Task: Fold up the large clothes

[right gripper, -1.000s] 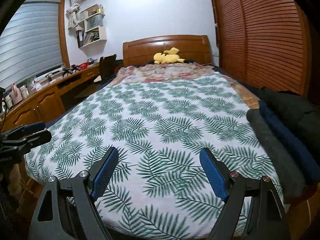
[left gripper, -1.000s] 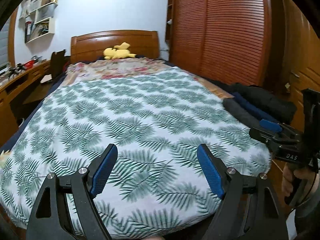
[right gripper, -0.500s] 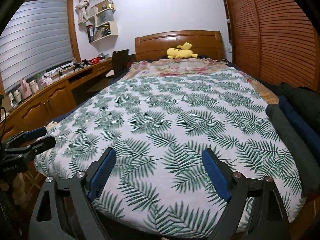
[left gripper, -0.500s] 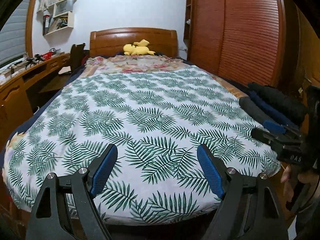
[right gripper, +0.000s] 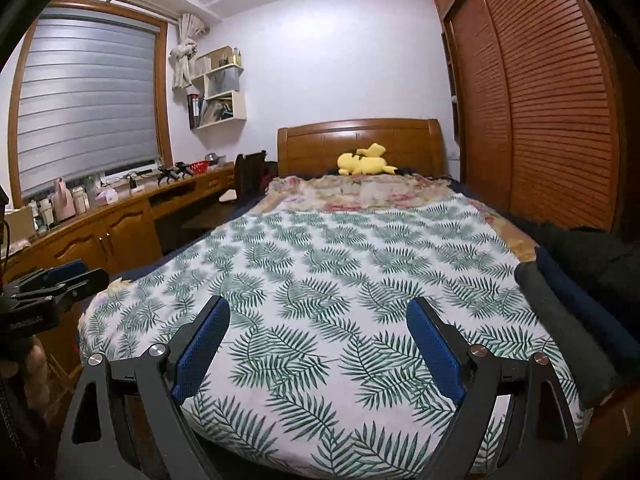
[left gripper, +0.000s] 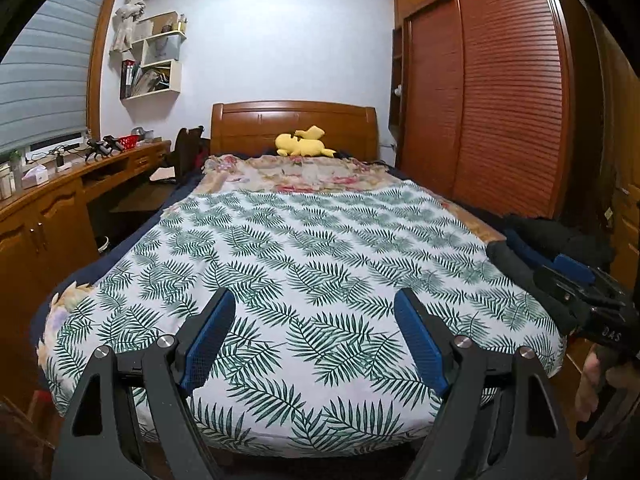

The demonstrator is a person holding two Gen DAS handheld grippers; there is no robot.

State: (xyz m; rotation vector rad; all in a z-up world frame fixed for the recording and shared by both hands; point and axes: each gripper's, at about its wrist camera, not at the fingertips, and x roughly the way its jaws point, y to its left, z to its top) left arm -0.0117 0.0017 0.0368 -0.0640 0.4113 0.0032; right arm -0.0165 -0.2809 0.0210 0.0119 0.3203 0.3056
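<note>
Folded dark clothes lie in a row along the bed's right edge: a grey roll (right gripper: 560,312), a navy one (right gripper: 588,300) and a black pile (right gripper: 592,256); they also show in the left wrist view (left gripper: 520,264). My left gripper (left gripper: 316,336) is open and empty above the foot of the bed. My right gripper (right gripper: 318,348) is open and empty, also above the foot. Each gripper shows in the other's view, the right one (left gripper: 580,292) at the right edge and the left one (right gripper: 52,284) at the left edge.
The bed carries a white leaf-print cover (left gripper: 312,256), a floral blanket (left gripper: 304,172) and a yellow plush toy (left gripper: 302,146) by the wooden headboard. A wooden desk (right gripper: 100,224) with small items runs along the left wall. A louvred wardrobe (right gripper: 540,120) stands at the right.
Both grippers have pulled back and tilted up, so more of the room, wall and ceiling shows. Both stay open and empty.
</note>
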